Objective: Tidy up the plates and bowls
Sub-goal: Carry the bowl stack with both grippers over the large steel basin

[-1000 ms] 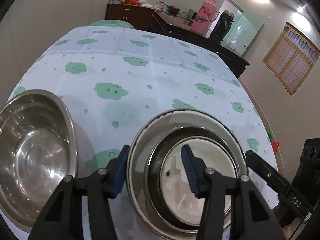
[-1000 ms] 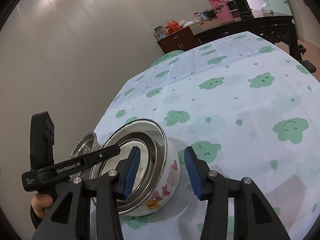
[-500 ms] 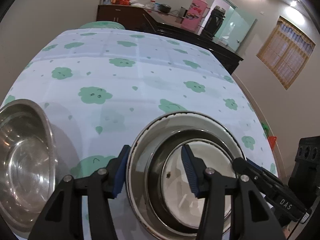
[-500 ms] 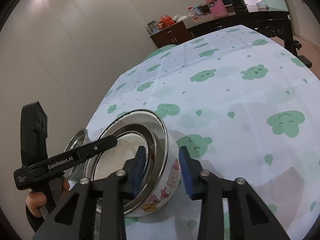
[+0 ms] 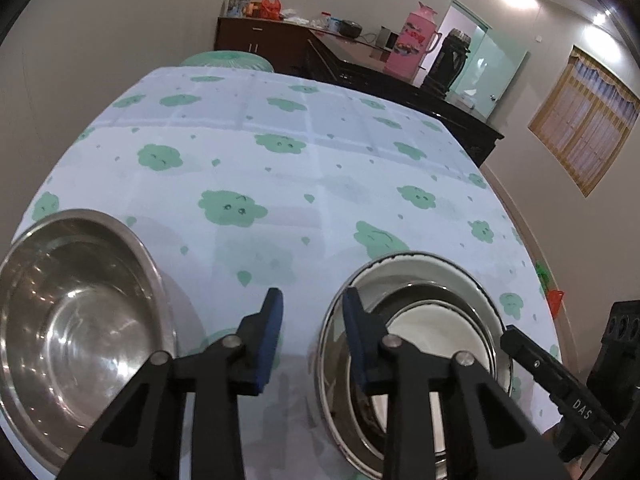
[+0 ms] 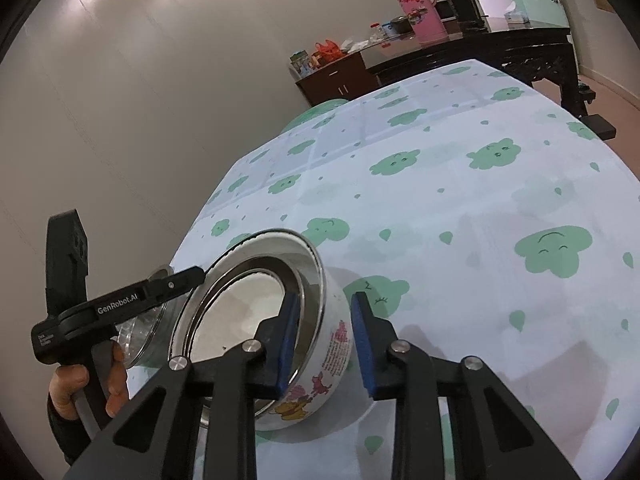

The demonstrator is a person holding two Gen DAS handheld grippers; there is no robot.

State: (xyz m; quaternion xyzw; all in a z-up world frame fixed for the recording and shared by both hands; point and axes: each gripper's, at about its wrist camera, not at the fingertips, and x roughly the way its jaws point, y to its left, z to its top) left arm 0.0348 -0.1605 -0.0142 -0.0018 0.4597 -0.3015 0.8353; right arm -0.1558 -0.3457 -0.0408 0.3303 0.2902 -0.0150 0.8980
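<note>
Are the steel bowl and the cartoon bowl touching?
Apart. The left wrist view shows a strip of tablecloth between the steel bowl on the left and the cartoon bowl on the right.

White cartoon bowl point(image 6: 320, 344) w/ nested steel dishes upright beside empty steel bowl point(image 5: 76, 328).
</note>
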